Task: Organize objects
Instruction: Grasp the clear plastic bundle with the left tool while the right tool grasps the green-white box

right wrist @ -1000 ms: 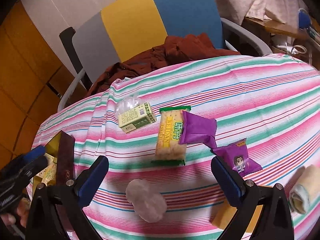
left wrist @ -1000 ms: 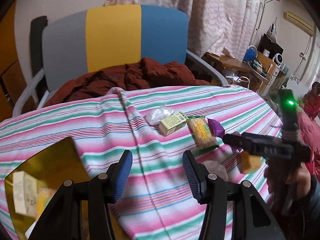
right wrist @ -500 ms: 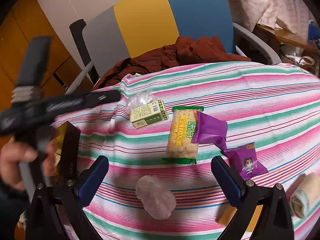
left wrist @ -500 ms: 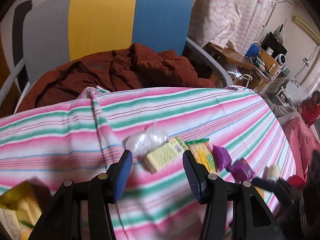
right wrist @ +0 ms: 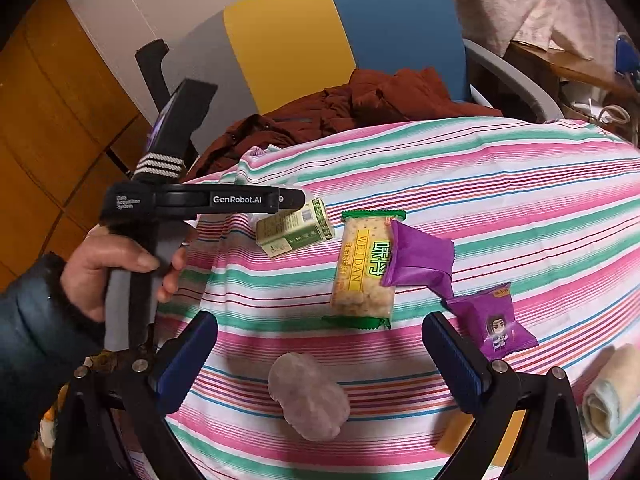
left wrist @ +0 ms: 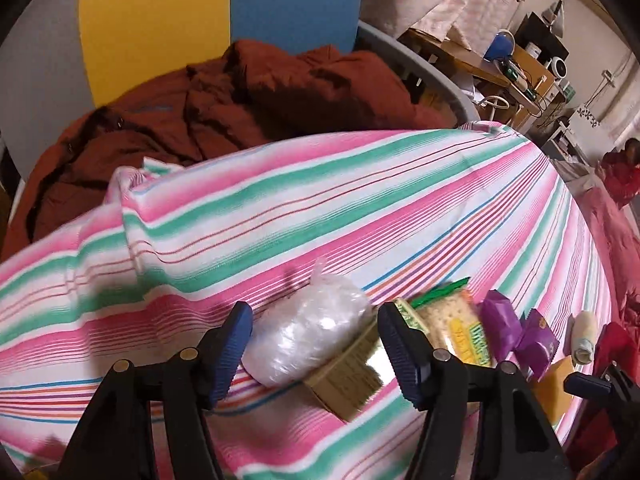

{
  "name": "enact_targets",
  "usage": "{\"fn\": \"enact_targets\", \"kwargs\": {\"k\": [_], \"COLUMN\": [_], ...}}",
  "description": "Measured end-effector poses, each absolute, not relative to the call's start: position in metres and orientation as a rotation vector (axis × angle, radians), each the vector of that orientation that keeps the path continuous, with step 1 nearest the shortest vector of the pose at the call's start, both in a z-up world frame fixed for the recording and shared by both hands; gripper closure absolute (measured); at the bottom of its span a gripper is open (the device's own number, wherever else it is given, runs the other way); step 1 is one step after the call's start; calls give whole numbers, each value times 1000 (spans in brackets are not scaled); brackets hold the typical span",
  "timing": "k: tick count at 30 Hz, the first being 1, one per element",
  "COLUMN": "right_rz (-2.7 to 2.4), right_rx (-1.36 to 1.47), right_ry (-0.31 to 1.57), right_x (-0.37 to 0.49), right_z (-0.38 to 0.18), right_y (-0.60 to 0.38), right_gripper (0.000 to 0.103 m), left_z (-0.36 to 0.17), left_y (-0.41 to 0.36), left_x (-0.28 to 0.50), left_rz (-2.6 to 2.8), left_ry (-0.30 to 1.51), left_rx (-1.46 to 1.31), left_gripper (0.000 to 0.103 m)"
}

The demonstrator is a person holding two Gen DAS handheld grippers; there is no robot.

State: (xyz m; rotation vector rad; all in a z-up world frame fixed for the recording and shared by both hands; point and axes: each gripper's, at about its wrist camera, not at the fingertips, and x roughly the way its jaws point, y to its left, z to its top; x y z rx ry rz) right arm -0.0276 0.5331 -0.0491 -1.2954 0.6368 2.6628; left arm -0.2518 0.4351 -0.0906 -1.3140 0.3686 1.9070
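striped cloth [left wrist: 360,200] lying smooth over the table | left gripper [left wrist: 312,344] spreading wide around crinkly clear bag [left wrist: 308,336], seemingly not gripping | right gripper [right wrist: 320,360] gaping wide above pale lumpy packet [right wrist: 308,396] | boxy green carton [right wrist: 296,232] sitting beside bag

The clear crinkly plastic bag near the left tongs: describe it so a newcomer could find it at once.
Start at the pink, green and white striped tablecloth in front of the chair piled with a rust-brown jacket. Near the cloth's middle a row of snacks lies; the clear crinkly plastic bag is at its left end, against the small pale green cardboard box. It alone is transparent and unprinted, lying between the open left tongs.
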Motion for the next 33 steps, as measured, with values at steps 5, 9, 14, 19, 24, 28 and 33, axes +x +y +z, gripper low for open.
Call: {"fn": "enact_targets", "kwargs": {"k": [5,9,14,19,24,28,33], "right_rz": [2646,2638,2632,2649,2679,2709,2726], "right_rx": [-1305,-1300,-1298,-1311,-1352,-1387,-1538], "right_ry": [634,623,632,542,454,389,183], "right_x": [-28,-28,-28,-30,-35,-51,-104], "right_z": [-52,-53,-54,-55,-59,-55,-61], "right_y": [535,537,540,530,517,510,499], "right_gripper": [0,0,0,0,0,0,0], "left_z": [-96,-96,-88,-62,-26,-1,13], "left_y": [416,402,378,350,313,282,237], "left_x": [-260,-246,-228,-197,-161,-134,-110], "left_rz": [1877,1875,1942,2001,2040,2052,2061], "left_ry": [185,165,105,92,72,54,1], "left_rx": [-1382,-1372,-1380,-1296,-1181,-1095,-1049], "left_gripper": [64,69,70,70,70,70,70]}}
